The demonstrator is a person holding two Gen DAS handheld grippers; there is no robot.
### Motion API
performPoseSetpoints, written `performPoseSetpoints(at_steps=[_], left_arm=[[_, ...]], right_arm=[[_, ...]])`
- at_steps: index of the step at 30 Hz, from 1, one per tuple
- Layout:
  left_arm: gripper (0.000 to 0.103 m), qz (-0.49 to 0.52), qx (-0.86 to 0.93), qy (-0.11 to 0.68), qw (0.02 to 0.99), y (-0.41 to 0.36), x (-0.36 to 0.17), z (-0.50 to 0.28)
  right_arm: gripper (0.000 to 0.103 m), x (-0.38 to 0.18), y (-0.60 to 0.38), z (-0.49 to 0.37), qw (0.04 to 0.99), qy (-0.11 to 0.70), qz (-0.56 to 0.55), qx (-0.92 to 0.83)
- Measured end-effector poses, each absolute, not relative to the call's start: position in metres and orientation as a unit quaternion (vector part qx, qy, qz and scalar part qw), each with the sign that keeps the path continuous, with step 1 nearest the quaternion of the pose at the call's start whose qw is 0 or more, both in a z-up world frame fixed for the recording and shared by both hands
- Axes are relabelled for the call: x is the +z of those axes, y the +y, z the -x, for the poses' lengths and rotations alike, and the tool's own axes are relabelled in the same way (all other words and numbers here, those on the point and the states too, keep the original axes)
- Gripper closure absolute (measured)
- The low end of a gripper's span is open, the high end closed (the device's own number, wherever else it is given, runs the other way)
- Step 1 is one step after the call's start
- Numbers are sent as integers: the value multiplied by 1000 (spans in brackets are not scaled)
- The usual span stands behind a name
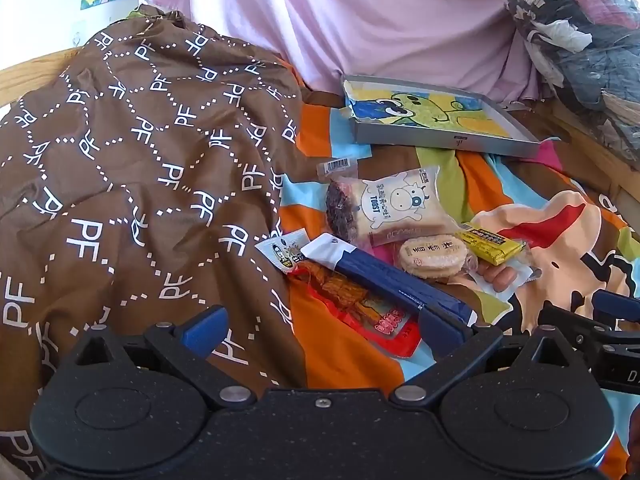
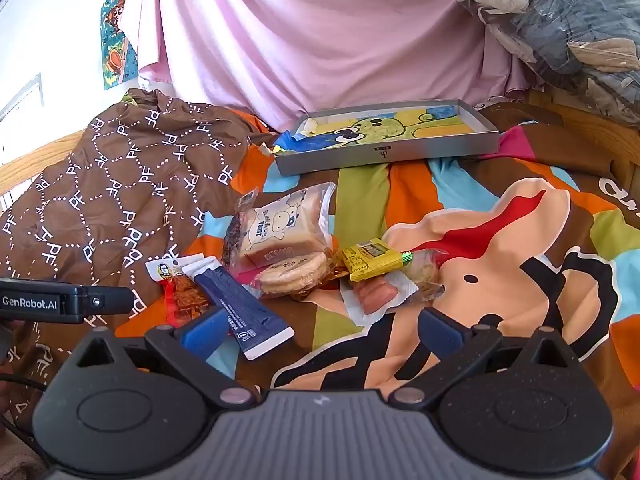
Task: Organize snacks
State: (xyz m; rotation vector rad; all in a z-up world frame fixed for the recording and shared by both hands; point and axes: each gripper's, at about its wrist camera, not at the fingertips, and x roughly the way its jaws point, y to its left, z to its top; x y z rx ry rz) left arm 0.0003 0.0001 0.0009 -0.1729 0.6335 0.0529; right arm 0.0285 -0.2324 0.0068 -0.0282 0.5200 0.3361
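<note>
A heap of snacks lies on the bedspread: a toast pack (image 1: 394, 206) (image 2: 280, 228), a round rice cracker (image 1: 432, 258) (image 2: 292, 276), a yellow bar (image 1: 490, 244) (image 2: 372, 264), a sausage pack (image 1: 500, 276) (image 2: 376, 296), a dark blue sachet (image 1: 384, 280) (image 2: 244, 308) and a red spicy-strip pack (image 1: 360, 308) (image 2: 186, 292). Behind them sits a grey tray (image 1: 448, 142) (image 2: 384, 152) lined with a frog drawing and holding no snacks. My left gripper (image 1: 324, 328) is open, its right finger beside the blue sachet's end. My right gripper (image 2: 322, 332) is open and empty, just short of the sausage pack.
A brown "PF" patterned cloth (image 1: 132, 184) (image 2: 120, 200) is bunched at the left. A pink sheet (image 1: 380, 20) hangs behind. Bagged clothes (image 1: 584, 40) (image 2: 560, 20) pile up at the right. A wooden bed rail (image 2: 36, 164) runs along the left edge.
</note>
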Motion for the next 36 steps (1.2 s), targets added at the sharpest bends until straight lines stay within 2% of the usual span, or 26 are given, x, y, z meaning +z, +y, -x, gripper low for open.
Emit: performPoseSetpoints(at_steps=[36], left_arm=[[2, 87, 21, 315, 945, -2, -4, -1]], right_arm=[[0, 6, -233, -28, 952, 257, 13, 166]])
